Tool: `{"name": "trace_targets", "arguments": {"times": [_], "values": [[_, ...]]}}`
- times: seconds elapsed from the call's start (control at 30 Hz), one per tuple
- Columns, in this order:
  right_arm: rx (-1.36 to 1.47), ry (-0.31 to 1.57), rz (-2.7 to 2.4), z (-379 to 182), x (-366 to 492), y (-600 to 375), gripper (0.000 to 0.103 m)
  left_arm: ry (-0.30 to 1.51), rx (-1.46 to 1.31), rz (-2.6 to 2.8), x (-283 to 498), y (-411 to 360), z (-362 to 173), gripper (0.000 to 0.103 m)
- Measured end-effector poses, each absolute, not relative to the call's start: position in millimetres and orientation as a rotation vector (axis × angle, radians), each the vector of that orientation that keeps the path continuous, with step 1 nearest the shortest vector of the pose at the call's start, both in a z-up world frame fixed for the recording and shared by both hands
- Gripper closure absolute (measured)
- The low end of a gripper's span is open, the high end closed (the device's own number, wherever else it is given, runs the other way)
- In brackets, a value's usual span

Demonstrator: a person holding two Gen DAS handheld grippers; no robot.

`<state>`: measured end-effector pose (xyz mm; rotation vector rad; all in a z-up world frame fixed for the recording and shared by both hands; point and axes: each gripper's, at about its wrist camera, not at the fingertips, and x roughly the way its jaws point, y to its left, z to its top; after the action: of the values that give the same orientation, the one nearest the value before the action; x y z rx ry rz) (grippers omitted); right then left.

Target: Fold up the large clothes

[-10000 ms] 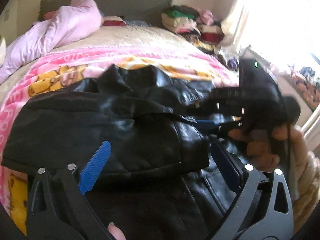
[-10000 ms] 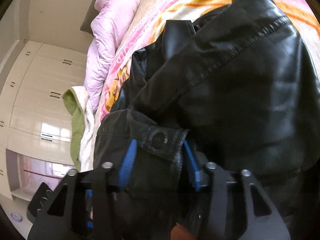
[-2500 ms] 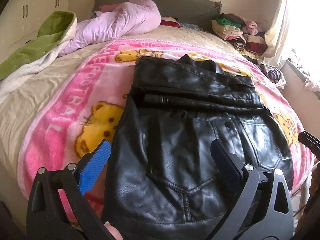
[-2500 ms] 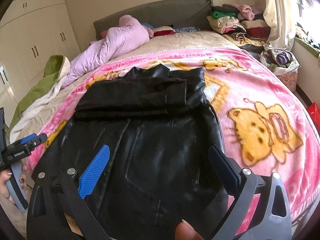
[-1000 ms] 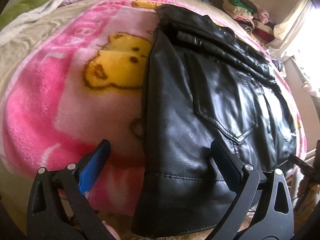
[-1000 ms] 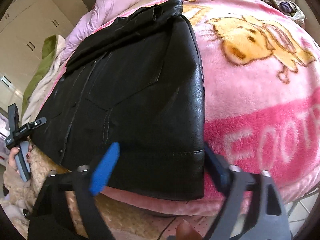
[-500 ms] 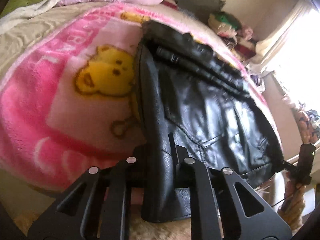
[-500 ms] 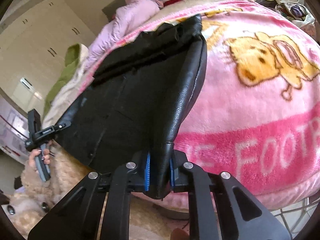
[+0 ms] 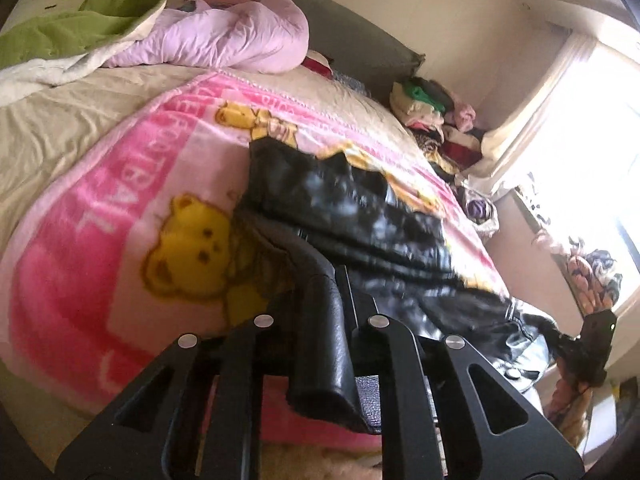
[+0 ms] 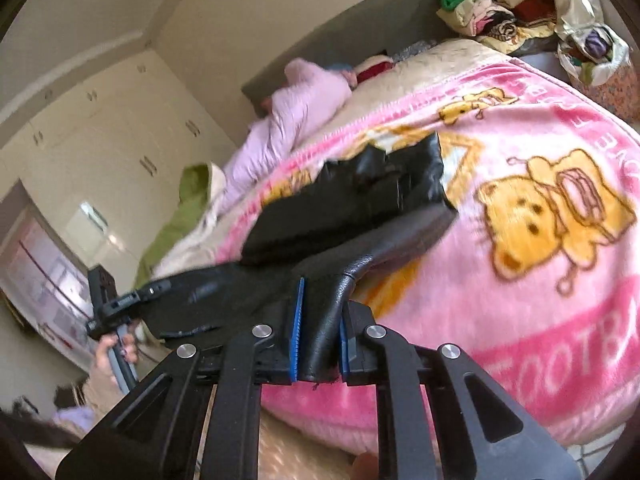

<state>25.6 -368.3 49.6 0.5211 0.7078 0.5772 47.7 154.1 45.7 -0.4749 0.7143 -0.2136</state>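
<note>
Fingers of your left gripper (image 9: 320, 344) and right gripper (image 10: 318, 332) were each clamped on a hem corner of the black leather jacket (image 9: 352, 208), lifted above the pink blanket (image 9: 120, 216), so you needed to carry both corners evenly toward the collar at 12 o'clock.

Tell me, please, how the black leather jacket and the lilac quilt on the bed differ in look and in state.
The black leather jacket is glossy and smooth; the lilac quilt is matte and puffy. The jacket's near hem is clamped by the left gripper and the right gripper and raised off the pink blanket; the quilt lies bunched and untouched near the headboard. Both rest on the same bed.
</note>
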Motion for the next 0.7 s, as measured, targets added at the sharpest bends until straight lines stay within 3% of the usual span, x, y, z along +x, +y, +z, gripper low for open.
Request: {"name": "trace_targets", "arguments": {"times": [0.7], "values": [[0.635, 0.606, 0.509, 77.5, 144.5, -373.2, 0.084, 0.683, -0.425, -0.053, 159.9, 144.3, 77.2, 0.082]]}}
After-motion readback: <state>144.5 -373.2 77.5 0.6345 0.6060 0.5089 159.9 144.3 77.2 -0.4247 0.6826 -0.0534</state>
